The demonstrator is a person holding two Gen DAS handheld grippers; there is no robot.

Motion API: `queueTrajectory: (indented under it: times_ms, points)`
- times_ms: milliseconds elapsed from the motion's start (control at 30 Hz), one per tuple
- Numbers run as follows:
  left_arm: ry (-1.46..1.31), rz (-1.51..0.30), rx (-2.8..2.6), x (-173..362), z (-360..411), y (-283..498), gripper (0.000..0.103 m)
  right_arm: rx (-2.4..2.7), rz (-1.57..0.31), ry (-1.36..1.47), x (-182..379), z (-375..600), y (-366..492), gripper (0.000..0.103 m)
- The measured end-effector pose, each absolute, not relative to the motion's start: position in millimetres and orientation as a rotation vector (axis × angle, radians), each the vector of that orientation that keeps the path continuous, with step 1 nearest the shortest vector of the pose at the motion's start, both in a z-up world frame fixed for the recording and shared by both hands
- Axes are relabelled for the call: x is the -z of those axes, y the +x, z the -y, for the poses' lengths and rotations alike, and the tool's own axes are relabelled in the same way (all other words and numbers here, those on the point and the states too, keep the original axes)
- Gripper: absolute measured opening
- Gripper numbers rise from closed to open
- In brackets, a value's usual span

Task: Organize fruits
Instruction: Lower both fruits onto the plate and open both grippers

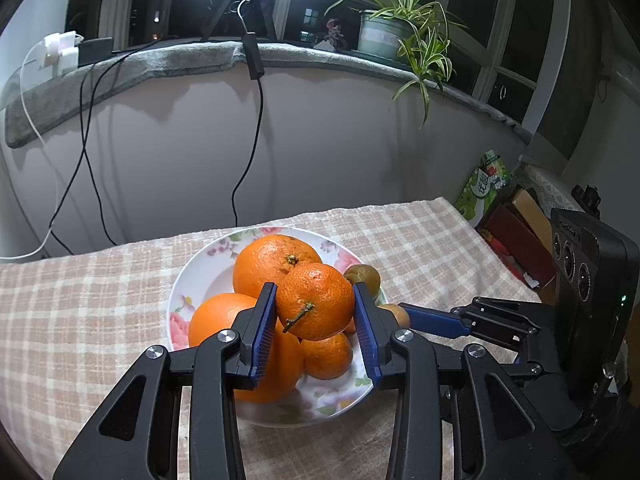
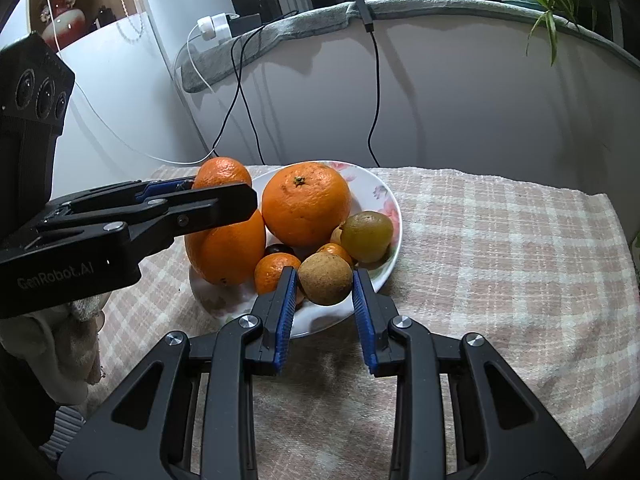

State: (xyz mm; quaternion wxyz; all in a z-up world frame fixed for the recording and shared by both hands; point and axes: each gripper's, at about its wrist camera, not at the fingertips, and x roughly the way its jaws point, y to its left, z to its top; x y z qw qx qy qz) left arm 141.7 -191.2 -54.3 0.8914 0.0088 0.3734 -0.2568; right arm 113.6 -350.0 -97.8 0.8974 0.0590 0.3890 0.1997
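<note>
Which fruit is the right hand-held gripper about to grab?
Find the flowery plate on the checked cloth. At its near edge, between the right hand-held gripper pads, sits a brown fruit. It is dull, rough and tan, unlike the shiny oranges and the greenish kiwi behind it.

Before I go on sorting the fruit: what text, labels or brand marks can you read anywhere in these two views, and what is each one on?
"GenRobot.AI": pale lettering on the black body of the left gripper, seen in the right wrist view.
Large white characters on the green carton past the table's right edge: too distorted to read with confidence.
Faint lettering on the pale plant pot on the windowsill: too blurred to read.
Nothing readable on the floral plate or the checked tablecloth.
</note>
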Motion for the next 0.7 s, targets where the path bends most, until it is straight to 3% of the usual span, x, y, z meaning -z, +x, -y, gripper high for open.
queueTrajectory:
  times_ms: [300, 467, 700]
  points:
    - [0.017, -0.778, 0.530, 54.4, 191.3, 142.1, 0.037, -0.418, -0.805, 0.117, 98.3, 347.3, 112.3, 0.030]
    - [0.015, -0.769, 0.531, 51.7, 191.1, 142.4, 0.043, -0.419, -0.806, 0.115, 99.6, 346.1, 113.0, 0.030]
    - [0.019, -0.761, 0.527, 48.9, 192.0, 141.4, 0.047, -0.413, -0.791, 0.116, 98.3, 348.1, 111.0, 0.050]
